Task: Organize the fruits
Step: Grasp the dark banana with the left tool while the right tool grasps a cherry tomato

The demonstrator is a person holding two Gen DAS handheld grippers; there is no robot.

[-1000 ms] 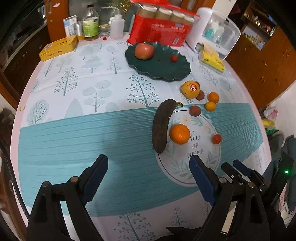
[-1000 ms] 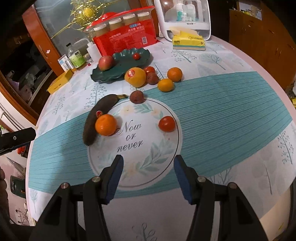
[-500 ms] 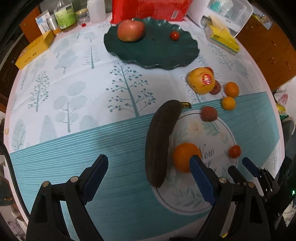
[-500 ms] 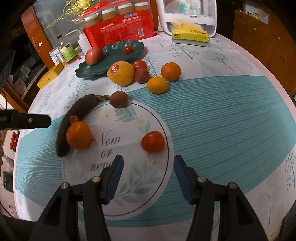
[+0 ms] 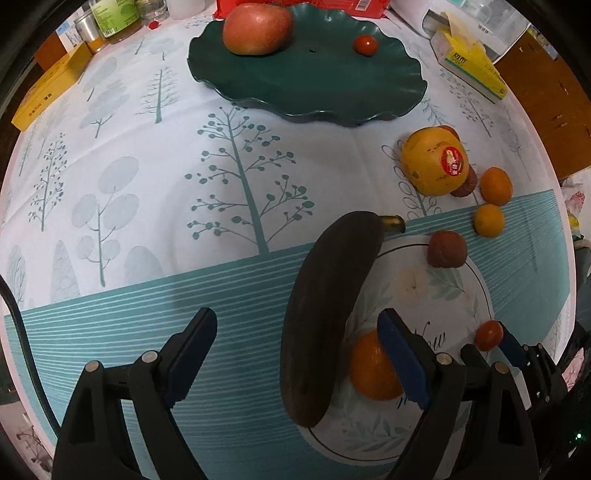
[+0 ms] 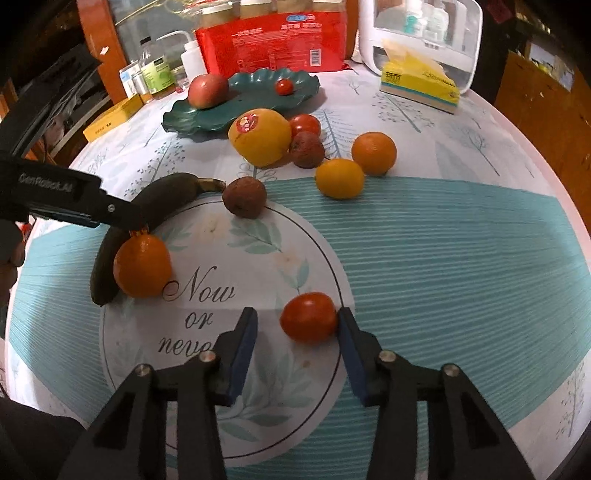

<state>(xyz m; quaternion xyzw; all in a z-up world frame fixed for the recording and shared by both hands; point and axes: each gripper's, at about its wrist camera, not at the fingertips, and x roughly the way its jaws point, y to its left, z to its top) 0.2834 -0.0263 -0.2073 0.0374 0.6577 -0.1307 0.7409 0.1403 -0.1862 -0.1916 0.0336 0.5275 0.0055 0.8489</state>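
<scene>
Fruit lies scattered across your bench (image 6: 424, 236), and only an apple (image 5: 257, 27) and a small tomato (image 5: 365, 45) sit on the green plate (image 5: 314, 85) at the far side.

Your right claw (image 6: 297, 325) has just been closing, and the nearer tomato (image 6: 308, 322) sits between its jaws. The right pad (image 6: 349, 339) looks to be touching the fruit's side, while the left pad (image 6: 243, 339) stands clear of it with a gap showing, so the claw is released, not clenched. The tomato lies off-centre, toward the right pad; I judge that closing as you are would nudge it leftward before it seats, so shift a touch right first.

Your left claw (image 5: 297, 354) hangs wide open and empty over the dark banana (image 5: 325, 310). The banana's long axis runs from the near end between the jaws up and slightly right to its stem (image 5: 392, 224), roughly along the way the claw points, so the jaws already span its width. An orange (image 5: 373, 369) rests against the banana's right side, just under your right-hand pad (image 5: 400, 358); that pad seems likely to land on the orange unless you go for the banana further toward the stem.

From both claws, the plate lies straight ahead, past the yellow fruit (image 6: 260, 136).
</scene>
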